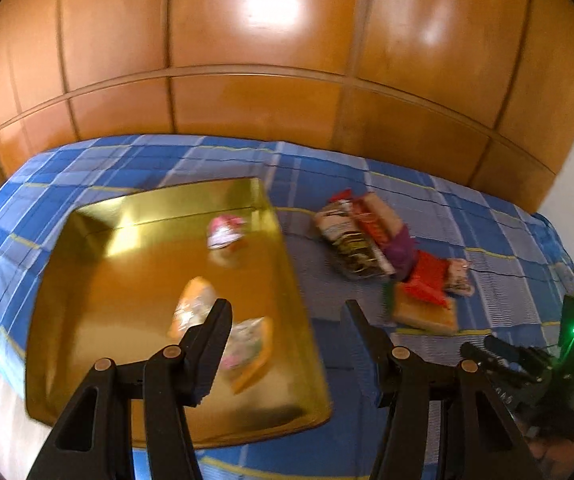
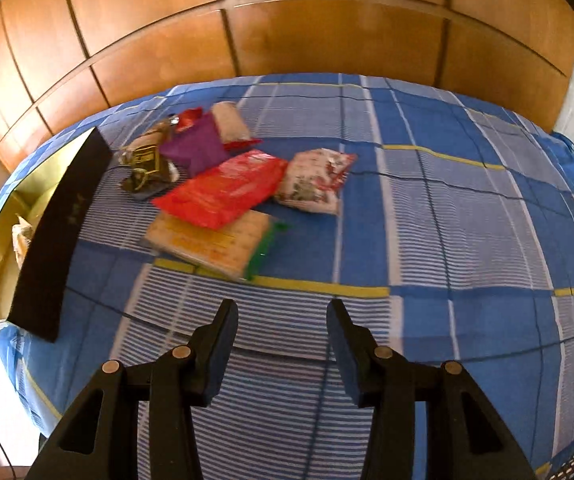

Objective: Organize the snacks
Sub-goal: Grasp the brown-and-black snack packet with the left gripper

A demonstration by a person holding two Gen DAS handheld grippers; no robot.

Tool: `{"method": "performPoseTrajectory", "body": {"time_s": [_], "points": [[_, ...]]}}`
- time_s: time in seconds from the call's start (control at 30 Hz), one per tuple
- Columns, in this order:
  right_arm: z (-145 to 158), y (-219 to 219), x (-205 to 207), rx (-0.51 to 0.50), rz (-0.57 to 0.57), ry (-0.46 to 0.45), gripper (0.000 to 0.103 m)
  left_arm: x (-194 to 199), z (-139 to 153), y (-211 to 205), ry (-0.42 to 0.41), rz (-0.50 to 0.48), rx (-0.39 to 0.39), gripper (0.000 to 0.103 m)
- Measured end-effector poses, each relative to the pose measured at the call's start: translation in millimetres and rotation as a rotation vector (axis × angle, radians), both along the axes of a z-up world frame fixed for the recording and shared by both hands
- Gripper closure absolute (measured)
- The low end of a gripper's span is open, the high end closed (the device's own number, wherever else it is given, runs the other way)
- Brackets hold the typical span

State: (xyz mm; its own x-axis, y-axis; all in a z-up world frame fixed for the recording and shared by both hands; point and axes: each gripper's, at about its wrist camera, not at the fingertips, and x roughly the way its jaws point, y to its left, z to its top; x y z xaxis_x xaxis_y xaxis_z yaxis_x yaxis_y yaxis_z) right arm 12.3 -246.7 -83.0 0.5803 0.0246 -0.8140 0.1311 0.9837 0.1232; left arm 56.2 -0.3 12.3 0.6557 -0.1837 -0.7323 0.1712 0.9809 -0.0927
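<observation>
- My left gripper (image 1: pixel 287 308) hangs over the near right part of the gold box (image 1: pixel 87 280), its jaws apart and nothing between them.
- My right gripper (image 2: pixel 283 308) points down at the blue checked bedspread (image 2: pixel 467 220), jaws apart too, with only cloth showing between them.
- In the box I count three snacks: a pink-and-white packet (image 1: pixel 225 232) toward the far side, an orange packet (image 1: pixel 193 308) in the middle, and a pale packet with an orange edge (image 1: pixel 249 346) nearest me, partly behind my left finger.
- The box's dark outer wall (image 2: pixel 61 236) stands at the left of the right wrist view.
- To the right of the box, the loose pile lies on the bedspread: a red bag (image 2: pixel 223 192) resting on a flat biscuit pack (image 2: pixel 211 244), a white-and-red pouch (image 2: pixel 315 180) just to its right.
- Farther off lie a purple packet (image 2: pixel 197 150), a dark foil packet (image 2: pixel 147 160) and a beige roll (image 2: pixel 229 122), bunched together.
- A wooden wardrobe (image 1: pixel 267 60) stands behind the bed.
</observation>
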Motion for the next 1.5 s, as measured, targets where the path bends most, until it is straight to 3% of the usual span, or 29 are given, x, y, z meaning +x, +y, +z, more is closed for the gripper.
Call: {"method": "performPoseTrajectory", "body": {"time_s": [0.23,0.43,0.77,0.93,1.1,1.23,1.3,1.5], "points": [[-7,-8,-1,0.022,-0.007,0.006,0.056,38,-2,-45,0.068,-0.076,-0.035,0.047],[-12,-13,-1,0.046,-0.003,0.005,0.056,78,-13,-73,0.136,-0.085,-0.029,0.047],[-14,-20,-2,0.092,0.013,-0.019,0.055,144,-54,-101,0.246,-0.007,0.074,0.044],[-15,-24,-1,0.111,0.017,-0.028,0.054,159,-73,-105,0.285,0.018,0.107,0.041],[-15,-24,-1,0.114,0.021,-0.037,0.054,171,-82,-109,0.267,0.025,0.129,0.041],[-17,-24,-2,0.114,0.023,-0.048,0.054,172,-91,-112,0.252,0.022,0.140,0.058],[-17,-25,-2,0.121,0.022,-0.052,0.054,167,-93,-112,0.241,-0.001,0.129,0.071],[-18,-30,-3,0.154,0.012,-0.061,0.055,135,-90,-108,0.238,-0.036,0.106,0.075]]}}
